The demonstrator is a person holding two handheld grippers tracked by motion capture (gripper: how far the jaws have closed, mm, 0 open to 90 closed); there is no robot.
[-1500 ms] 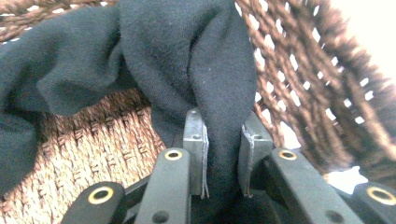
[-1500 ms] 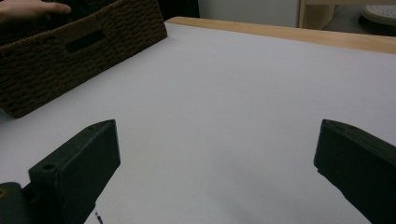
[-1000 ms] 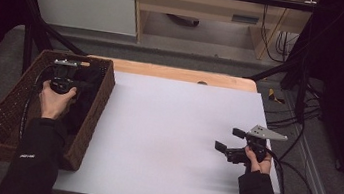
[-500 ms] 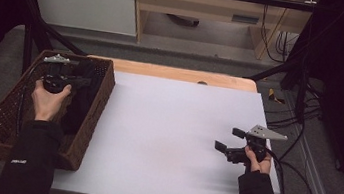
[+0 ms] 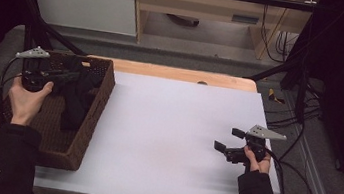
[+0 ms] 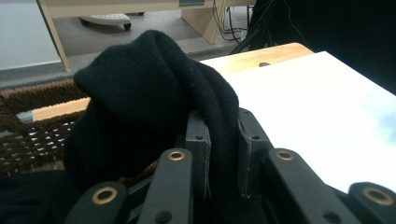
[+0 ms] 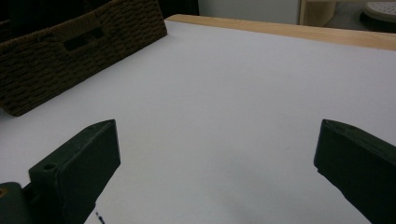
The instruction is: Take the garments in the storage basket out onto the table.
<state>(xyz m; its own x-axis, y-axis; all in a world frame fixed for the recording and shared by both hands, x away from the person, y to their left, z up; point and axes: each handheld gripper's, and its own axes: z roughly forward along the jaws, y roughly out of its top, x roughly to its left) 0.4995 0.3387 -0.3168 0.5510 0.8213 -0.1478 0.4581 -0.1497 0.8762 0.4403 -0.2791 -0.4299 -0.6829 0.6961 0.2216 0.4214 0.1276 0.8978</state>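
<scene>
Beside the wicker basket [image 5: 86, 131], the white worktop [image 5: 169, 142] spreads wide and bare, and that is the likely landing ground for what the left gripper [image 5: 64, 77] is lifting. The basket sits at the worktop's left edge, and a dark piece of clothing [image 5: 76, 102] hangs over its inside, its upper part raised above the basket's far rim and the rest trailing down onto the basket floor. In the left gripper view the gripper's jaws are clamped on a thick fold of this black, fleecy cloth [image 6: 154, 93], which bunches up above them; the bite looks deep, with cloth filling the gap between the pads.

To do the lift well, I judge the hand should rise until the trailing end clears the basket's near-worktop wall, since the rough weave could snag the fabric and drag the basket along. Only then should it swing right, away from the basket, and lower the cloth onto open worktop.

Well to the right of the basket, the right gripper [image 5: 227, 143] waits low over the worktop with its jaws spread wide and nothing between them. It points back toward the basket, so it is well placed to take a free corner once the garment comes across.
</scene>
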